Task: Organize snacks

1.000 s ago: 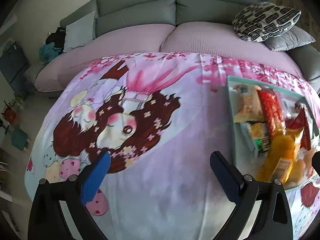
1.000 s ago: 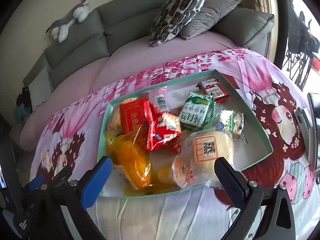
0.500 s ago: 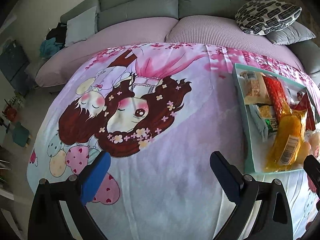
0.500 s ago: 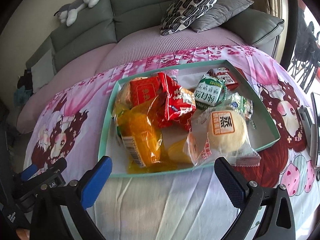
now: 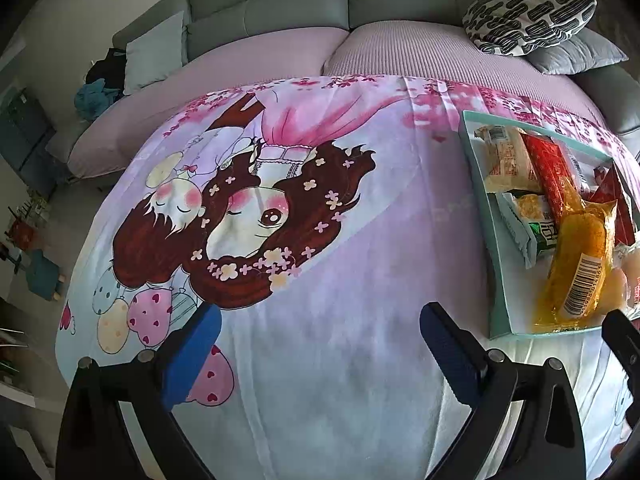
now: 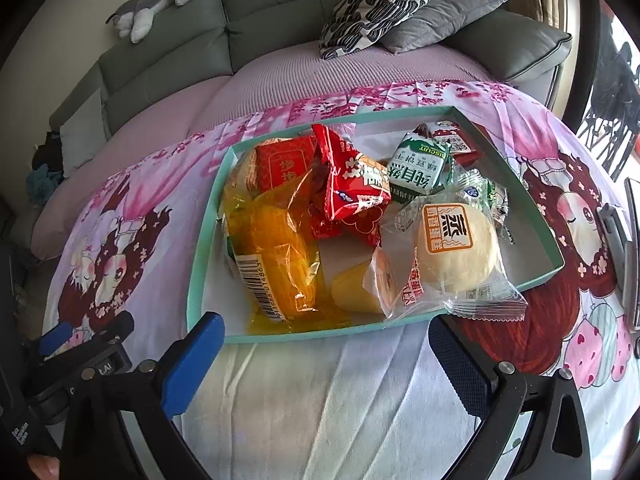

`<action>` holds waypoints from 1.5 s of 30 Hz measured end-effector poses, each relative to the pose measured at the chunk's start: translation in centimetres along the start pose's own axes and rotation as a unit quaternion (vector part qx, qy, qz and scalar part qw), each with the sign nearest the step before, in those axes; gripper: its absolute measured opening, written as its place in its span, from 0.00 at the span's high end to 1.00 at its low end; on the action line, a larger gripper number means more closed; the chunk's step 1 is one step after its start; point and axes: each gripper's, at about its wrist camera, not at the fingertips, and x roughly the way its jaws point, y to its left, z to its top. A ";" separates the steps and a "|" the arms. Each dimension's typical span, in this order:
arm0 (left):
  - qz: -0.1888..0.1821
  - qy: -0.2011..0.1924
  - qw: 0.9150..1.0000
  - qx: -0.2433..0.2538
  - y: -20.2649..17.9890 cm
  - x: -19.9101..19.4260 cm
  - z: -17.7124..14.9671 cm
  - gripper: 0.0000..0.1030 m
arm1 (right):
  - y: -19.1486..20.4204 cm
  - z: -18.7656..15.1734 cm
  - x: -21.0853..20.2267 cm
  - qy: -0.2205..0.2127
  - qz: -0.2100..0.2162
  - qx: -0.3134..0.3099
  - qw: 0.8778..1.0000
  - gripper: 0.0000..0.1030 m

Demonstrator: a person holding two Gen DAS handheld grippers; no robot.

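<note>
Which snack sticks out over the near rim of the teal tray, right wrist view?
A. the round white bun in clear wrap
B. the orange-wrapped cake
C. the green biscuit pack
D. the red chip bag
A: the round white bun in its clear wrap overhangs the teal tray rim nearest the camera.

One tray [image 6: 208,216], perhaps nine snack packets [image 6: 352,188].
</note>
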 end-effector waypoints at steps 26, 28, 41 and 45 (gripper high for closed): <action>0.001 0.011 1.000 0.004 -0.3 0.6 0.0 0.03 | -0.2 -0.1 0.4 0.006 -0.006 0.004 1.000 0.00; 0.001 0.011 1.000 0.004 -0.3 0.6 0.0 0.03 | -0.2 -0.1 0.4 0.007 -0.006 0.004 1.000 0.00; 0.004 0.013 1.000 0.003 -0.4 0.7 0.0 0.03 | -0.2 -0.1 0.5 0.009 -0.008 0.004 1.000 0.00; 0.003 0.012 1.000 0.001 -0.3 0.7 0.0 0.03 | -0.2 -0.1 0.5 0.010 -0.009 0.005 1.000 0.00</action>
